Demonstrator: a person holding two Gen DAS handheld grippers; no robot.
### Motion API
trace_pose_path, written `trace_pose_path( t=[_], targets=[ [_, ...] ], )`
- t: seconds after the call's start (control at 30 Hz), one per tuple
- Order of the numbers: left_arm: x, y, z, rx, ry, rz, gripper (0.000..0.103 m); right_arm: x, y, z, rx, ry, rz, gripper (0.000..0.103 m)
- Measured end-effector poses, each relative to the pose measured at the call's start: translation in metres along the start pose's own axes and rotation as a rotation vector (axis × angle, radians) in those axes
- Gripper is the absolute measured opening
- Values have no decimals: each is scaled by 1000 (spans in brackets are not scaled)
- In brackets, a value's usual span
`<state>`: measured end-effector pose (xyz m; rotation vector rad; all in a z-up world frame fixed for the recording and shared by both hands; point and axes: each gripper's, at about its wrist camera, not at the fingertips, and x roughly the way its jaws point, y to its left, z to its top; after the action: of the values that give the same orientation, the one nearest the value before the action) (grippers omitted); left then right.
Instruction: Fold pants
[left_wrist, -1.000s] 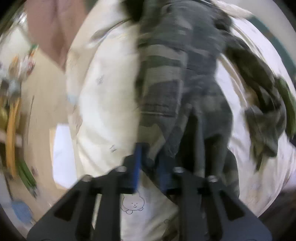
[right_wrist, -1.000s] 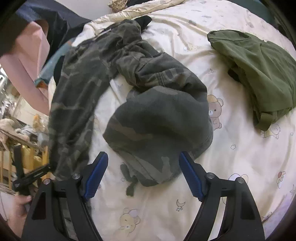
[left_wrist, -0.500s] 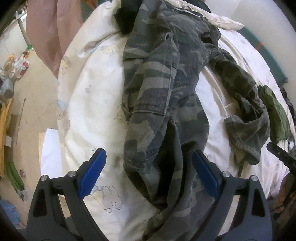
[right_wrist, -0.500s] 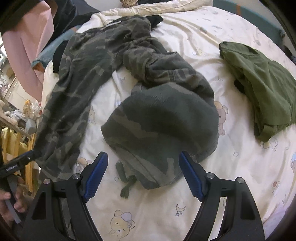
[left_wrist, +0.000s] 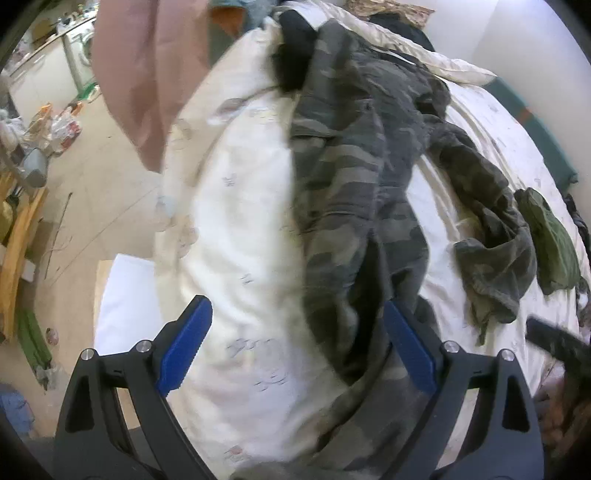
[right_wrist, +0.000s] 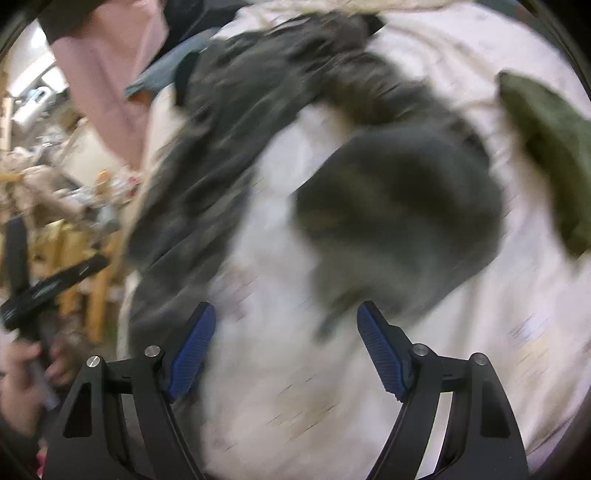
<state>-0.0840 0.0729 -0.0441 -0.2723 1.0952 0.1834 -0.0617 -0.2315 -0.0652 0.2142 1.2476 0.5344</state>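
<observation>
Nothing folded yet, judging by the lie of the cloth: camouflage pants (left_wrist: 354, 192) sprawling unfolded along the cream bed sheet (left_wrist: 243, 229), one leg stretching straight down toward the near edge, the other curling off to the right and ending in a bunched heap (right_wrist: 399, 206). Lying just beyond that heap, a separate green garment (right_wrist: 546, 147), not touching the pants as far as the blur allows. Remaining, by this reading: straightening both legs, laying one over the other, then folding lengthwise.

Hovering over the near end of the straight leg, left gripper (left_wrist: 295, 350) tilting steeply downward, jaws spread wide, pads clear of the fabric, nothing pinched. Hanging above bare sheet beside the bunched heap, right gripper (right_wrist: 284, 347) likewise angling down, jaws parted and empty. Showing at the right view's left edge, a hand (right_wrist: 22, 380) wrapping the other tool's handle. Smearing heavily, the right view hiding finer detail.
</observation>
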Motion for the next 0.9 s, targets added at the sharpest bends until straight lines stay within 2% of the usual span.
trace_pose_path(
  t=[0.07,0.2,0.27,0.37,0.4,0.43,0.47,0.5,0.53,0.63,0.73,0.77,0.83,0.9],
  targets=[
    [-1,10,-3,-31,13,-13,92,7,16,-17,-10,54,78,81],
    [-1,20,-6,-55,13,-3,92,32,53,-44,-67,167,109,81],
    [-1,25,-5,-67,28,-29,92,49,63,-56,-41,231,110,81],
    [-4,31,-4,-105,30,-59,92,76,81,-82,-25,330,160,80],
    [-4,32,-3,-117,35,-71,92,86,91,-94,-52,357,146,75],
    [-4,33,-3,-126,40,-81,92,88,97,-100,-77,352,122,47],
    [-4,35,-2,-137,45,-91,92,88,102,-104,-101,339,96,28],
    [-4,36,-2,-150,49,-101,92,86,107,-108,-119,340,87,16],
    [-5,38,-2,-159,52,-111,92,76,112,-110,-130,329,91,13],
    [-9,42,-1,-173,45,-112,92,21,120,-106,-182,251,149,12],
    [-9,44,1,-192,43,-114,92,-35,86,-93,-86,163,186,12],
    [-8,43,1,-196,47,-116,92,-44,70,-90,-49,154,165,12],
    [-5,39,2,-192,56,-112,92,-46,27,-86,21,183,51,25],
    [0,30,2,-171,68,-104,92,-31,-12,-85,90,244,-142,38]
  ],
)
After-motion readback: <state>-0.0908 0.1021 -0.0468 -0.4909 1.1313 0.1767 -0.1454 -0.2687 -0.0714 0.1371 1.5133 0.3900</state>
